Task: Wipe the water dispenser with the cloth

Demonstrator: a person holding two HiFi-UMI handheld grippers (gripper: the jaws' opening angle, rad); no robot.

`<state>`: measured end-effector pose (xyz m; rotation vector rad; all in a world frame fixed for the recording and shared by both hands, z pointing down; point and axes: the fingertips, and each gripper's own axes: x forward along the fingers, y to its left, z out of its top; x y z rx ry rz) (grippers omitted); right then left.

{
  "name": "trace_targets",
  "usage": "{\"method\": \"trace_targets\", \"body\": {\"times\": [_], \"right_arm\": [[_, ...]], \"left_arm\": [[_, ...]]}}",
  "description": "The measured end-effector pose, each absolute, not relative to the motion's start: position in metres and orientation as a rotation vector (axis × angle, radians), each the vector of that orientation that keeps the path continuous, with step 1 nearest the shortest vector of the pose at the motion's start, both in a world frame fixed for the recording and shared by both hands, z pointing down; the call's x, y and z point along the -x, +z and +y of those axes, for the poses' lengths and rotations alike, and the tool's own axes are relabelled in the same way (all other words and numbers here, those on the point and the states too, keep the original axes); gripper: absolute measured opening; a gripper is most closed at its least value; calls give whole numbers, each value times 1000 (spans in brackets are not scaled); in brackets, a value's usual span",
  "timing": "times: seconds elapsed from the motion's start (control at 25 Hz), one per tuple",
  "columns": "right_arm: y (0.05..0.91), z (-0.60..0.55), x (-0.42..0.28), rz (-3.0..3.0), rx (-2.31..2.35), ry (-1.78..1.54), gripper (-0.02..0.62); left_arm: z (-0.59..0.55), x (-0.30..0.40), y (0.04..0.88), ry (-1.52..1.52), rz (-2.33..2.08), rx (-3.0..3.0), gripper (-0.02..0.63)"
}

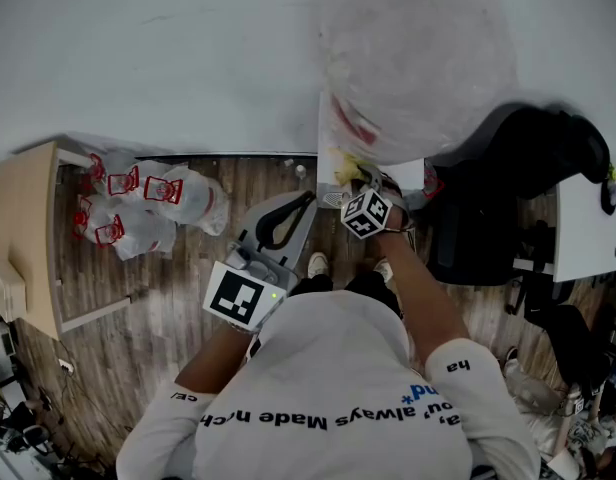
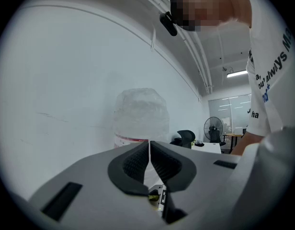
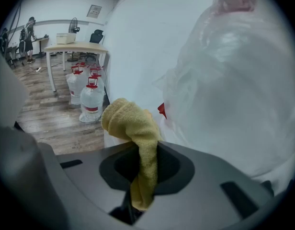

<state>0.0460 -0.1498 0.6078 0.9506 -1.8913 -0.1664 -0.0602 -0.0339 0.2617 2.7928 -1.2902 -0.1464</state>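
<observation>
Your water dispenser (image 1: 326,133) stands at 12 o'clock against the wall. It carries one big bottle (image 1: 418,58) wrapped in cloudy plastic. At 10 o'clock, at least three red-capped spare bottles (image 1: 148,203) sit in clear bags on the floor beside a table (image 1: 23,228). The one cloth (image 3: 133,128) is yellow, nubby and bunched. Your right gripper (image 3: 147,164) pinches it just beside the dispenser, with a lump flopping toward 10 o'clock above the jaws. Your left gripper (image 2: 150,159) is closed on nothing.

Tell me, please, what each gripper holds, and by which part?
The right gripper pinches the yellow cloth near its middle; the left gripper is shut, empty.
</observation>
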Motion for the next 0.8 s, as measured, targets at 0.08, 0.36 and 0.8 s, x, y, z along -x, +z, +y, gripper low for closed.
{"method": "trace_targets", "body": {"times": [0.08, 0.36, 0.8], "right_arm": [[607, -147, -46, -1891, -949, -165, 55], [609, -137, -46, -1892, -942, -159, 55], [608, -121, -49, -1899, -925, -159, 57]], "left_arm": [[-33, 60, 260, -152, -1290, -2793, 28], [-33, 61, 259, -153, -1282, -2797, 27], [-24, 55, 257, -152, -1266, -2810, 27]]}}
